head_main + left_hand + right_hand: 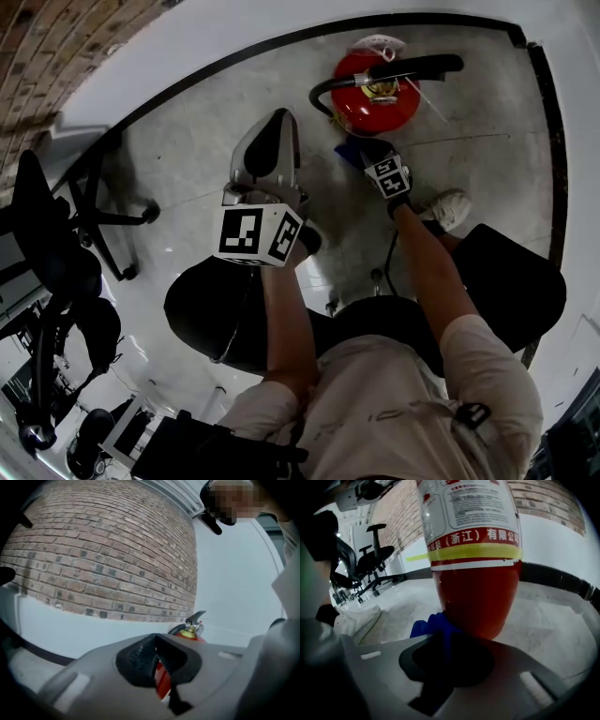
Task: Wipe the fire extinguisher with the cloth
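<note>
A red fire extinguisher (375, 98) with a black hose and brass valve stands on the concrete floor near the wall. In the right gripper view its red body (476, 592) with a yellow band fills the middle. My right gripper (367, 150) is shut on a blue cloth (433, 625) and holds it against the lower left of the cylinder. My left gripper (272, 141) is held up in the air, left of the extinguisher and apart from it, jaws together with nothing in them. The extinguisher's top (191, 631) shows beyond the left gripper (157, 660).
A black office chair (66, 220) stands at the left, with more chairs behind. A brick wall (108, 559) with a white base runs behind the extinguisher. My shoe (450, 208) rests on the floor right of the right gripper.
</note>
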`<act>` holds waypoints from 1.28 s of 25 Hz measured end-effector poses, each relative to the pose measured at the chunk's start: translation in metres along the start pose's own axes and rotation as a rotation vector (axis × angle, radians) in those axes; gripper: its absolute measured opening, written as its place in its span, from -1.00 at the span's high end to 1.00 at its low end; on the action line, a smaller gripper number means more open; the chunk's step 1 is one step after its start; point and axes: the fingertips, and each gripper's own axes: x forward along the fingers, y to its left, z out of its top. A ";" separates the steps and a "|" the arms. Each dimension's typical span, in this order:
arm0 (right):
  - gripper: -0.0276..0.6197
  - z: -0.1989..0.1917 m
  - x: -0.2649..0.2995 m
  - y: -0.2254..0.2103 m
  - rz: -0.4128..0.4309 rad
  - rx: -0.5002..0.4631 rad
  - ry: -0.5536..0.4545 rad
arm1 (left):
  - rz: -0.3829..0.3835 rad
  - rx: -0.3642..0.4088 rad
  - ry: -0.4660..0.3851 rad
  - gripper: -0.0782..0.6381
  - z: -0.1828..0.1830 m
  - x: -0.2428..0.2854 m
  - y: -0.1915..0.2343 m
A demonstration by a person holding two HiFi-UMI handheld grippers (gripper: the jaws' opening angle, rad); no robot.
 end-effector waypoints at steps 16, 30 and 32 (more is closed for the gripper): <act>0.71 0.260 -0.284 0.047 -0.066 0.156 -0.794 | -0.125 0.062 -0.174 0.78 0.091 0.005 -0.034; 0.67 0.269 -0.304 0.023 -0.071 0.156 -1.096 | -0.114 0.021 -0.153 0.78 0.072 -0.007 -0.040; 0.67 0.263 -0.303 0.025 -0.072 0.140 -1.120 | -0.112 0.010 -0.140 0.78 0.065 -0.007 -0.045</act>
